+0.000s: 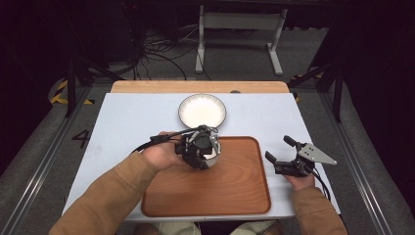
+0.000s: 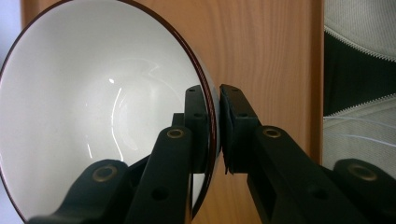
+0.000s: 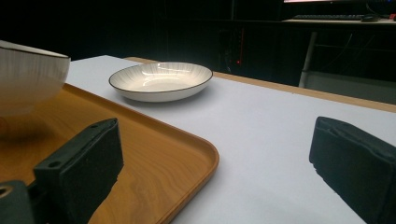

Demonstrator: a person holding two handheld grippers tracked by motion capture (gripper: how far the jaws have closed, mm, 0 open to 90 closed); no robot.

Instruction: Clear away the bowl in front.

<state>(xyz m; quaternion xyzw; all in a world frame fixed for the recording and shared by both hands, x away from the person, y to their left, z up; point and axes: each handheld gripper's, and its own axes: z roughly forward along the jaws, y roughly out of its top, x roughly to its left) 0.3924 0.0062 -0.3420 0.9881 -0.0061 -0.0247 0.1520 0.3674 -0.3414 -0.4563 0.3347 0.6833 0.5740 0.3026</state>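
There were two tools: the left tool (image 1: 211, 147) and the right tool (image 1: 279, 150). One bowl (image 2: 93, 116) sat over one wooden tray (image 1: 235, 191). One shallow plate (image 1: 202, 110) lay on the single worktop (image 1: 127, 122).

Dark room; grey floor (image 1: 235, 54) with cables (image 1: 156, 49), white stand (image 1: 240, 22) beyond table (image 1: 132, 117), possibly a desk frame.

Looks like a lab or test room, not a home. Dark black walls all around. Grey carpet floor (image 1: 235, 54) with a tangle of black cables (image 1: 156, 51) and yellow-and-black tape (image 1: 61, 93). Metal rails (image 1: 41, 156) beside the white table (image 1: 132, 122). Another white desk frame (image 1: 240, 29) standing behind.
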